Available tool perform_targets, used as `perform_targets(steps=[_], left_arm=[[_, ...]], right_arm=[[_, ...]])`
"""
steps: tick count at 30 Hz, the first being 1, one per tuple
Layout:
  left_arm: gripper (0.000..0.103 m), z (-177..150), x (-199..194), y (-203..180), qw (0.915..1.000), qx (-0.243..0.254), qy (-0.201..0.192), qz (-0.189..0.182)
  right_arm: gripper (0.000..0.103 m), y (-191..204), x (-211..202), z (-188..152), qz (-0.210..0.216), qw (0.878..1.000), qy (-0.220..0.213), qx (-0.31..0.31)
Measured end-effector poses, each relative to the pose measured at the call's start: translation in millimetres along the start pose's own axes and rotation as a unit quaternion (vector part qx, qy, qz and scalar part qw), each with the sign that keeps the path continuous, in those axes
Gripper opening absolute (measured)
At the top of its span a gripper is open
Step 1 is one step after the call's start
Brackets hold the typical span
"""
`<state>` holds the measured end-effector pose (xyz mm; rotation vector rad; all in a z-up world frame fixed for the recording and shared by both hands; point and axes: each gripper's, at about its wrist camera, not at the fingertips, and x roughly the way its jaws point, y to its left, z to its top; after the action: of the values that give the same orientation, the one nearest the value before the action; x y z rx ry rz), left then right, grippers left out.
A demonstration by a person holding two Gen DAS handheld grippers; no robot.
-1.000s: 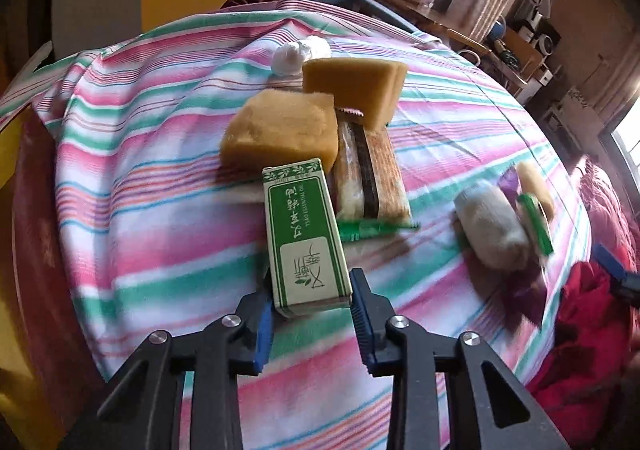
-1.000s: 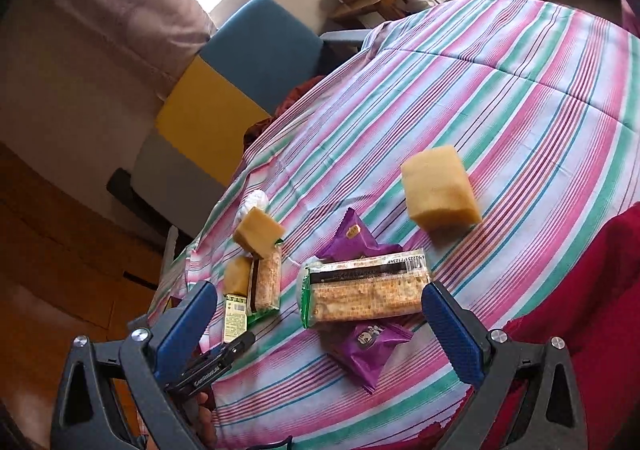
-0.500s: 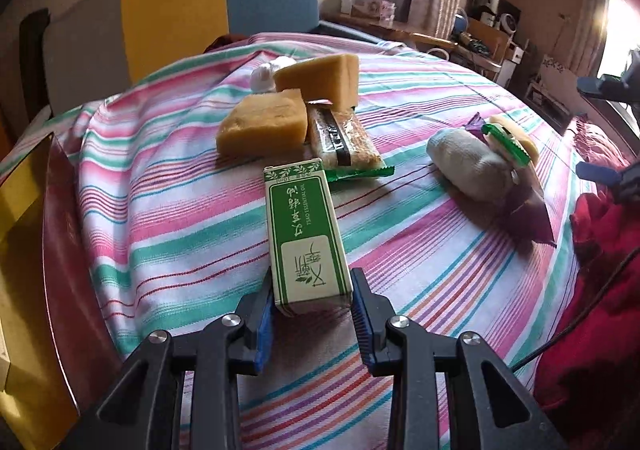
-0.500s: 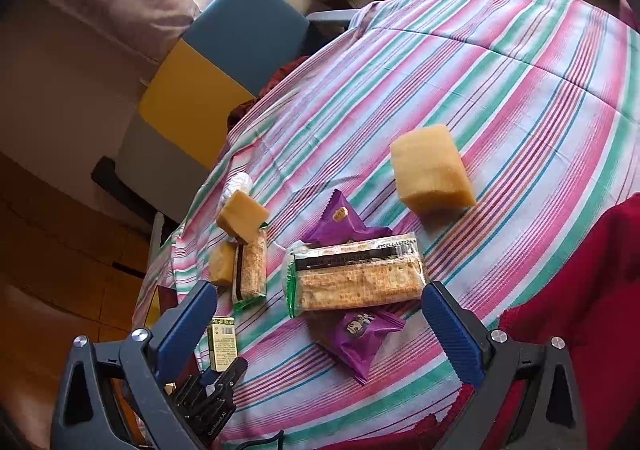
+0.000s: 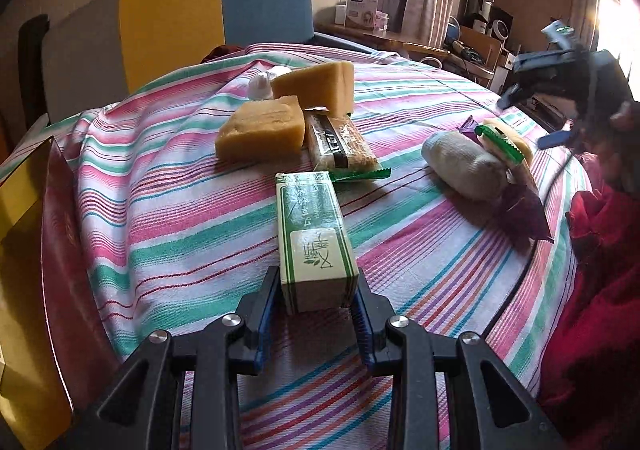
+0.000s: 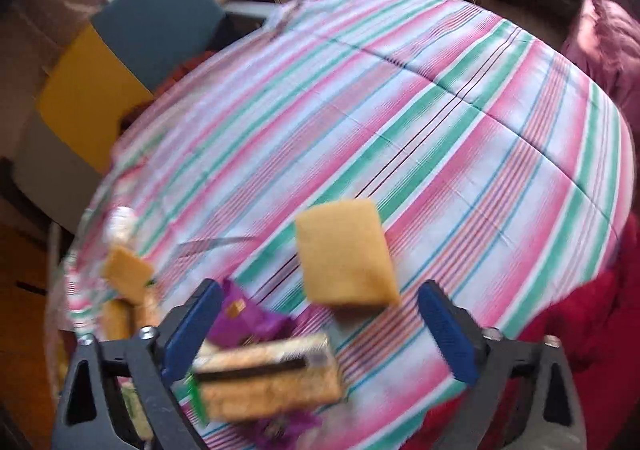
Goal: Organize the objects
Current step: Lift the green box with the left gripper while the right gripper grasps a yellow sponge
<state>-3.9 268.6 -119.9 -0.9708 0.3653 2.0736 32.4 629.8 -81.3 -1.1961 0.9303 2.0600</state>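
Note:
My left gripper [image 5: 316,302] is shut on a green and white box [image 5: 314,238] and holds it low over the striped cloth [image 5: 180,209]. Beyond it lie two yellow sponges [image 5: 262,127], a cracker pack [image 5: 340,145], a white roll [image 5: 464,163] and a purple snack bag [image 5: 524,205]. My right gripper [image 6: 320,334] is open and empty above a cracker pack [image 6: 268,382], a purple bag [image 6: 248,322] and a yellow sponge [image 6: 346,254]. The right wrist view is blurred. The right gripper also shows in the left wrist view [image 5: 560,89].
A small white object [image 5: 262,83] lies behind the sponges. A yellow and blue chair back [image 5: 212,17] stands past the table. A dark red and gold board [image 5: 52,250] stands at the left edge. Red cloth [image 5: 600,290] lies at the right.
My left gripper has drawn back and lower with the green box. My right gripper has swung forward over the cracker pack towards the lone sponge, blurring its view.

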Motion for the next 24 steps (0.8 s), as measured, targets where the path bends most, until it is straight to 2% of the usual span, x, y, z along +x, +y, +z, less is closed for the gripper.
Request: perform_targets(steps=[2,4,5,6,11,19,24], left_arm=[[0.033,-0.3,0.1,0.5,1.0,-0.001,-0.001,-0.001],[0.033,-1.0,0.2,0.9,1.0,-0.002,-0.003,-0.003],[0.033,-1.3,0.2,1.0,1.0,-0.003,-0.004,-0.003],[0.033,-1.3,0.3,1.0,1.0,-0.004,-0.005,-0.002],[0.033,-0.8,0.2,1.7,1.0,-0.006,-0.006,-0.004],[0.032,3.0,-7.8,5.8,0.9997,-0.02,0.011,-0.013],[0.032,8.8,-42.3,8.8,0.9991,-0.031,-0.018,-0.025]], right_arm=[[0.076,4.1,19.1,7.2,-0.024,1.0,0.014,-0.012],[0.071,5.5,36.4,8.1,-0.042,0.998,0.034,-0.026],[0.058,5.8,45.4,6.7,-0.063,0.996,0.042,-0.038],[0.054,4.8,52.5,5.9,-0.09,0.994,0.051,-0.046],[0.057,-2.2,53.8,8.6,-0.077,0.995,0.05,-0.039],[0.058,-1.5,56.2,6.1,-0.097,0.992,0.043,-0.066],[0.058,0.7,56.1,5.2,-0.116,0.988,0.033,-0.096]])
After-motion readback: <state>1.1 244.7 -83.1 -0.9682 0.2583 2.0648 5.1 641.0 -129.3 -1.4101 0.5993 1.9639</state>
